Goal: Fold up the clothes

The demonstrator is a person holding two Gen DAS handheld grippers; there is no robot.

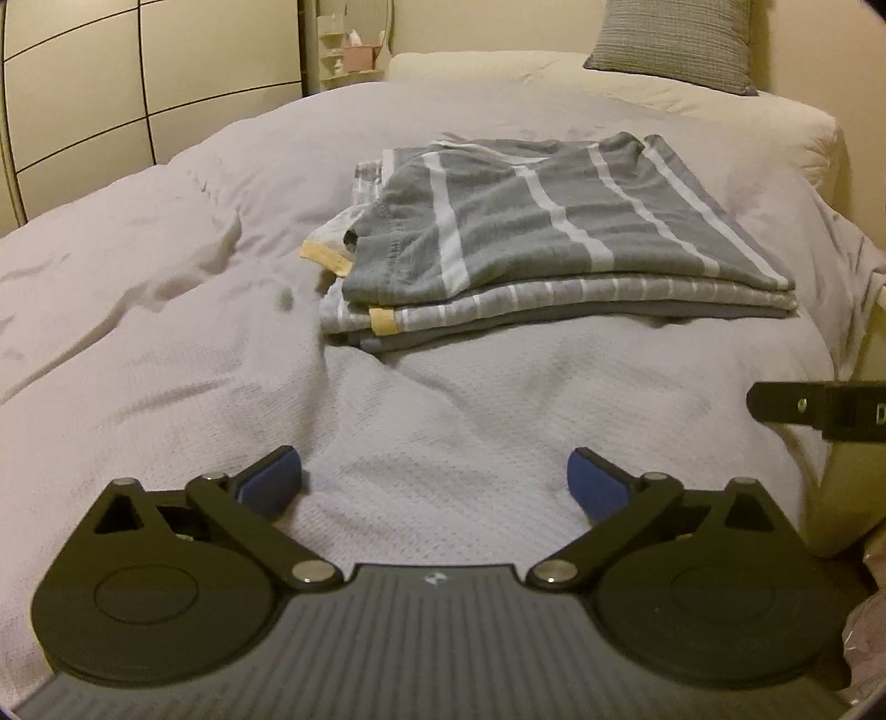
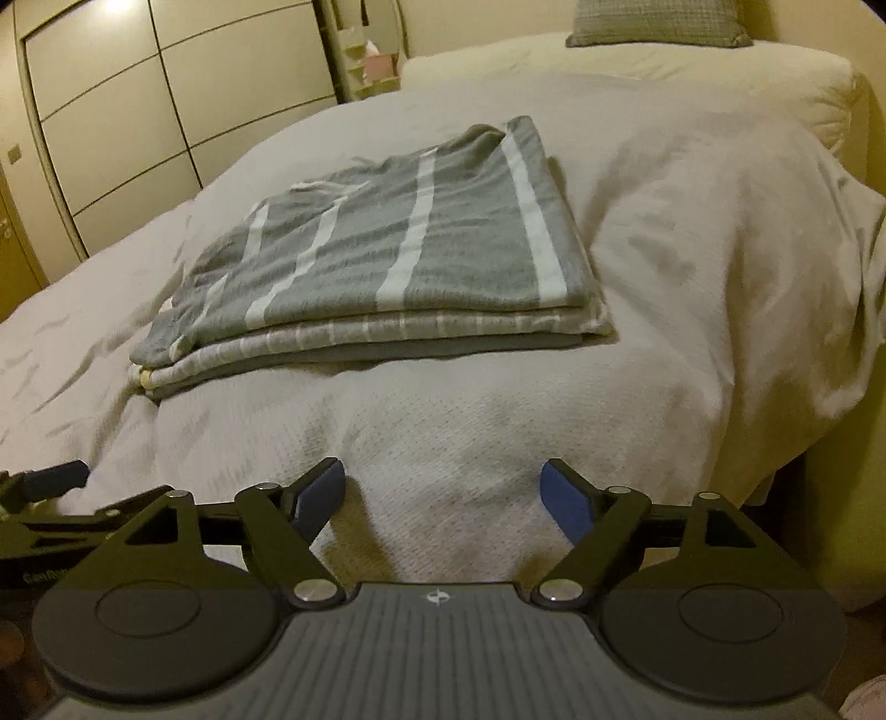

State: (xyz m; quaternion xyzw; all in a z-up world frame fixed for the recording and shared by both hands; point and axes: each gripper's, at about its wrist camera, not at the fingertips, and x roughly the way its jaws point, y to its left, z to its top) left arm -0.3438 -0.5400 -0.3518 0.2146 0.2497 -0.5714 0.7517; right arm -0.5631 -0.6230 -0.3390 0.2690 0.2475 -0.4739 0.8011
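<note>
A stack of folded clothes is seen in the upper centre of the left wrist frame, laid on a pale bedspread. The top piece, a grey garment with wide white stripes, is folded flat; a narrow-striped garment is seen under it, with a plain dark grey layer at the bottom. Yellow trim is noted at the stack's left end.

In the right wrist frame the same stack is placed centre-left, its folded edge turned toward the lens.

The left gripper is held low at the bottom of its frame, jaws spread wide, nothing between the blue pads; it is well apart from the stack. The right gripper is likewise held wide apart and empty at the bottom of its frame, over the near edge of the bedspread.

A grey cushion is seen at upper right, on a cream pillow. Panelled wardrobe doors are noted at upper left.
</note>
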